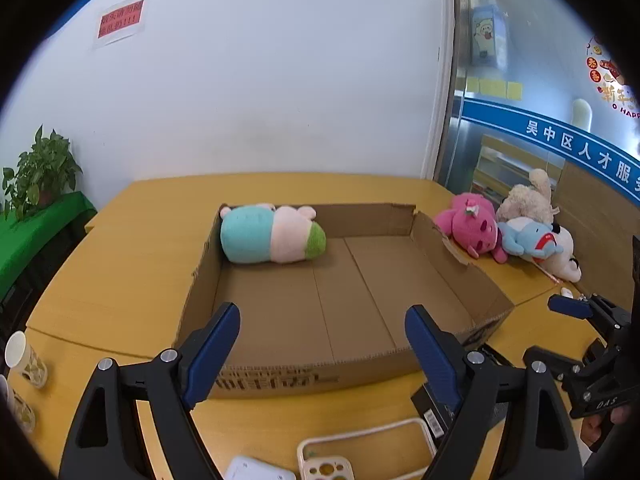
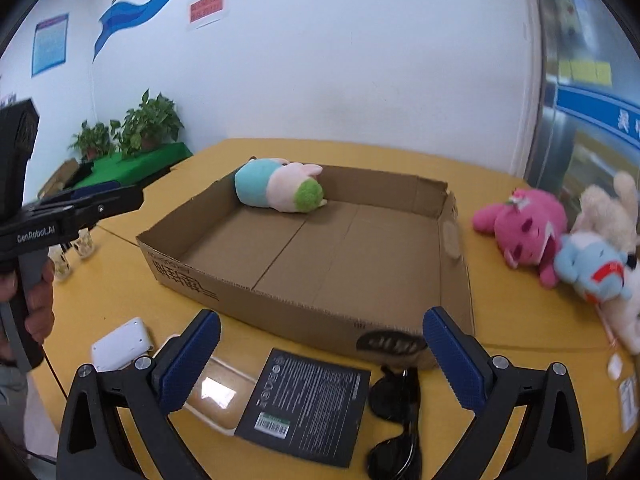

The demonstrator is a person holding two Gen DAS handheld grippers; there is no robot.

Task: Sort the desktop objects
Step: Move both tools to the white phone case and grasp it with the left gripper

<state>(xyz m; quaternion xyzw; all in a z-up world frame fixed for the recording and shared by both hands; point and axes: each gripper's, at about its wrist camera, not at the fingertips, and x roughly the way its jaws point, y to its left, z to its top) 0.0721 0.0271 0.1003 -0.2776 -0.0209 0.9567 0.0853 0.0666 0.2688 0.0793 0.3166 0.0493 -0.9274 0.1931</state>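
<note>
A shallow cardboard box [image 1: 456, 264] [image 2: 456, 240] sits on the yellow table. A teal, pink and green plush [image 1: 272, 234] [image 2: 280, 186] lies in its far left corner. A pink plush [image 1: 472, 226] [image 2: 520, 228], a blue plush [image 1: 528, 240] [image 2: 592, 268] and a beige plush [image 1: 528, 200] [image 2: 612, 208] lie in a pile right of the box. My left gripper [image 1: 322, 336] is open and empty above the box's near edge. My right gripper [image 2: 320, 344] is open and empty over the table in front of the box.
In front of the box lie a black flat package [image 2: 308, 400] [image 1: 434, 408], black sunglasses [image 2: 396, 412], a clear phone case [image 2: 216, 396] [image 1: 332, 460] and a white device [image 2: 120, 344] [image 1: 256, 470]. Paper cups [image 1: 26, 360] stand at the left edge. Potted plants [image 2: 132, 128] stand beyond.
</note>
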